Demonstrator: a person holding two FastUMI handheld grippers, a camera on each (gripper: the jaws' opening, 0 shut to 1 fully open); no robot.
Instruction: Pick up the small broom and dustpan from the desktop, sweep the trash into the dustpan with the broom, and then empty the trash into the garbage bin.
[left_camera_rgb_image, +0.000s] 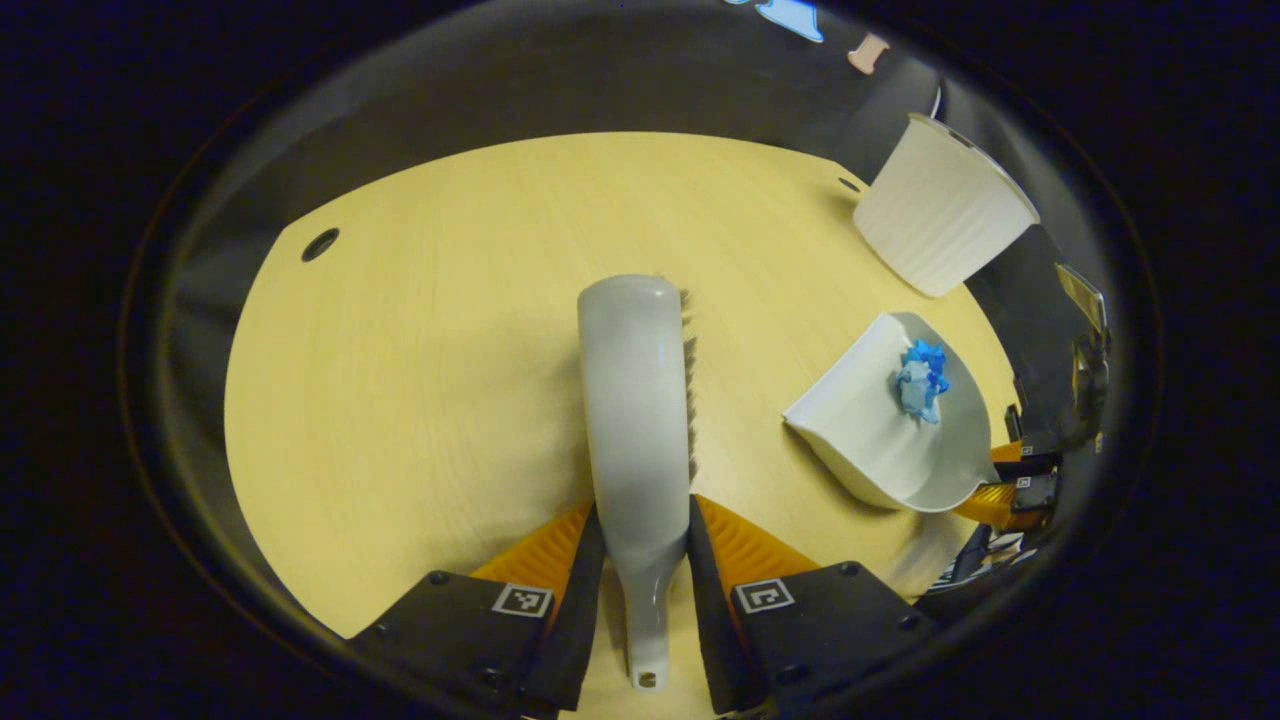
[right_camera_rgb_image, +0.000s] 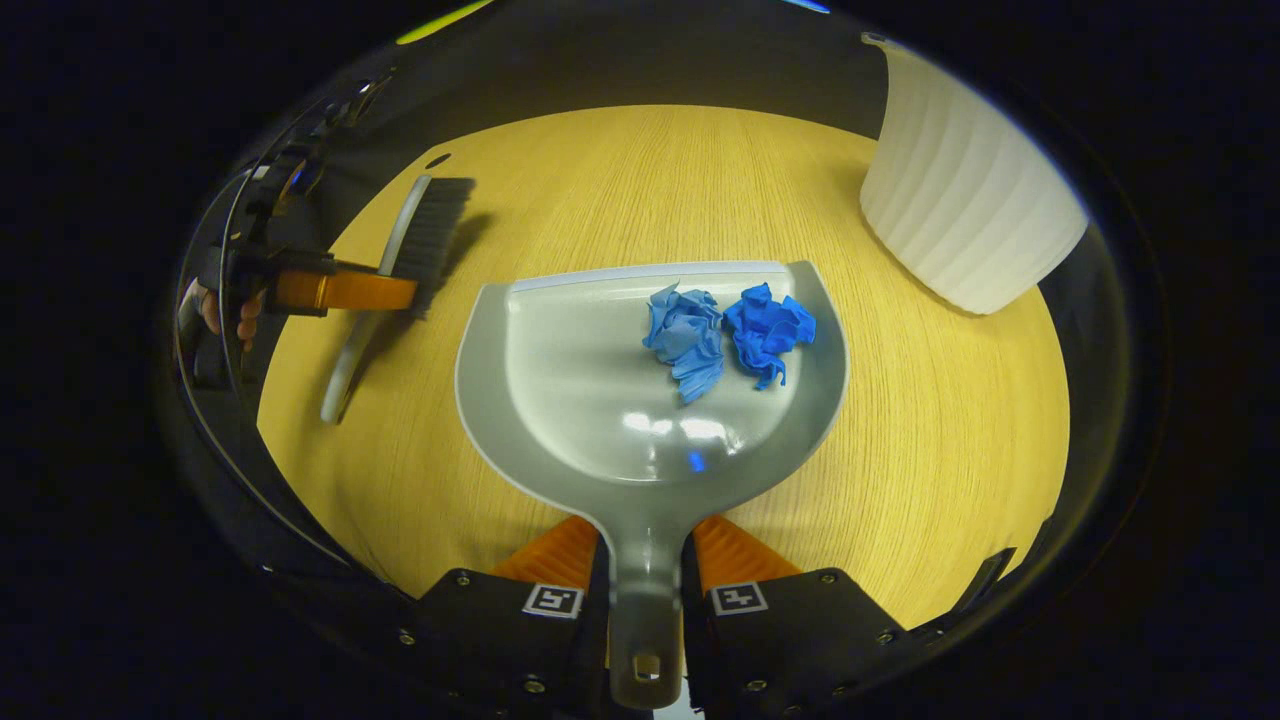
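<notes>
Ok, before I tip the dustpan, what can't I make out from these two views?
- Inside of the white ribbed garbage bin: both views show its outer wall, so its contents stay hidden.
- Bristles of the small grey broom: in the left gripper view its own back covers them; only shadow shows.
- Whether the grey plastic dustpan touches the wooden desktop: unclear in either view.
- Loose bits under the two crumpled blue paper balls: too small to tell.

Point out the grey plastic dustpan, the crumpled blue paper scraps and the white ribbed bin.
grey plastic dustpan (right_camera_rgb_image: 590, 400): right gripper view, bare pan floor.
crumpled blue paper scraps (right_camera_rgb_image: 765, 325): right gripper view, middle of the darker scrap.
white ribbed bin (right_camera_rgb_image: 965, 200): right gripper view, side wall.
</notes>
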